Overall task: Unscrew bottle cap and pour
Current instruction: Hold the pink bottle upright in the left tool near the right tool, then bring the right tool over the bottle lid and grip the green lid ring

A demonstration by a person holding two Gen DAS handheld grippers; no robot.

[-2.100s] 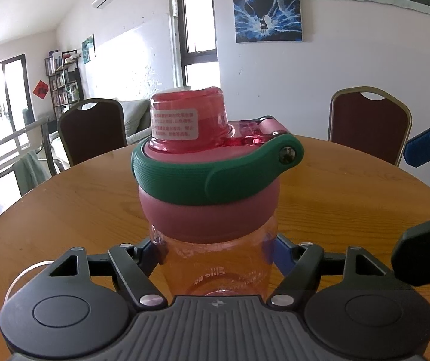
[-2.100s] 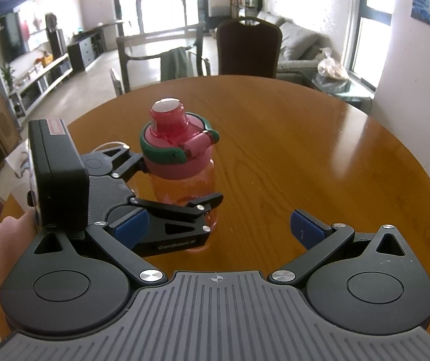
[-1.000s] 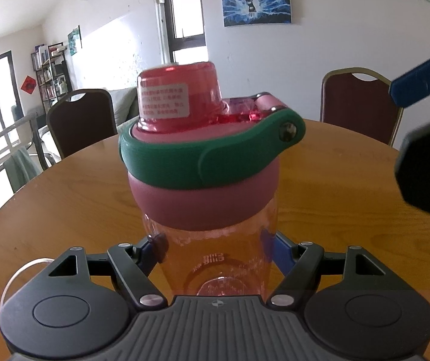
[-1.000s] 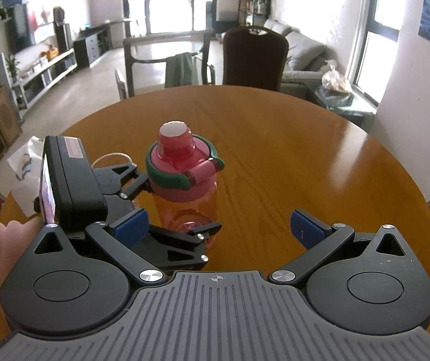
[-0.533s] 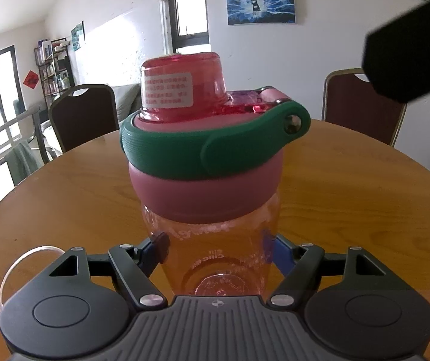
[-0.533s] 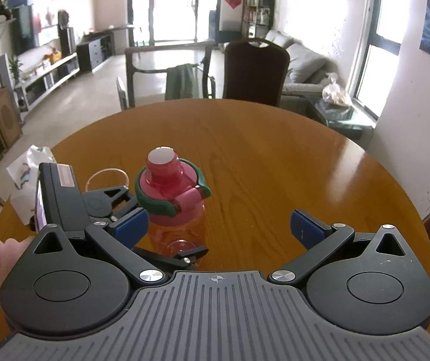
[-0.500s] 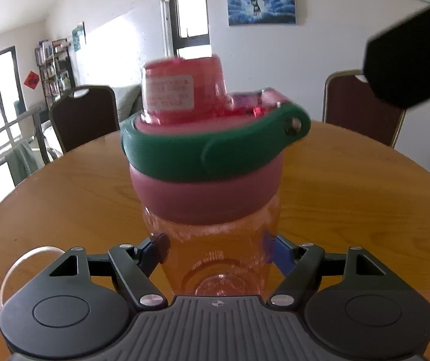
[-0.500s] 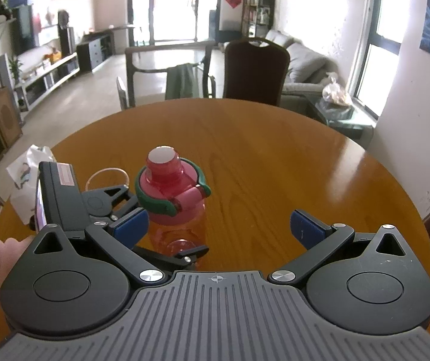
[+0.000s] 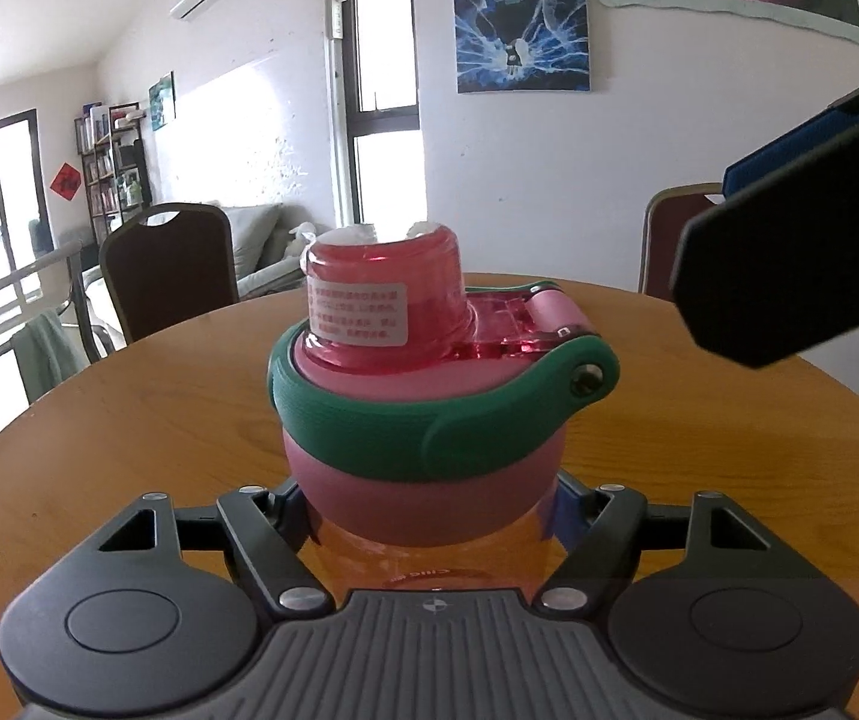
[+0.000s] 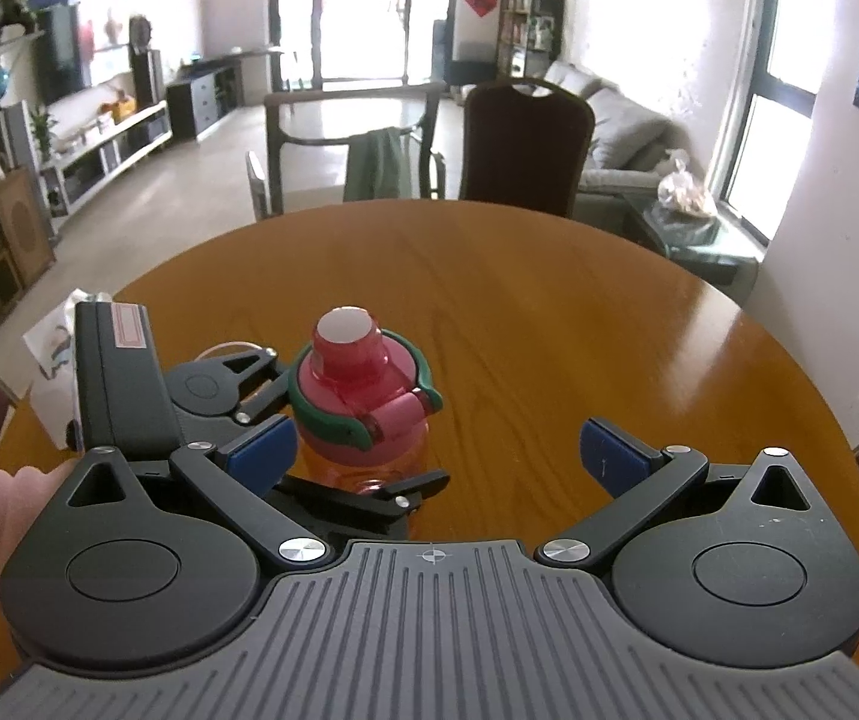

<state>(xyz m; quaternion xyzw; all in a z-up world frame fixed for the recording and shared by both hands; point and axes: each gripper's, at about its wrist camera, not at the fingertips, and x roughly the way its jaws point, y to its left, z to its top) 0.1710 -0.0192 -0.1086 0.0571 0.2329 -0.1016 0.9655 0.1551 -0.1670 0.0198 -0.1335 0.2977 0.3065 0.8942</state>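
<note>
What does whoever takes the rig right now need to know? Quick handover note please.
Left tongs: shut on the bottle, gripping its clear orange body below the pink collar.
Right tongs: open, empty, raised above and just to the bottle's side.
Bottle stands upright on the round wooden table, near the edge closest to the person.
Cap is on, green carry loop folded down around it.
Done: bottle secured. Left: bring the right tongs onto the cap, unscrew, pour. No receiving vessel in view.

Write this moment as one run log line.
step: before unscrewing | left gripper: shut on bottle | right gripper: open, above | cap: on
</note>
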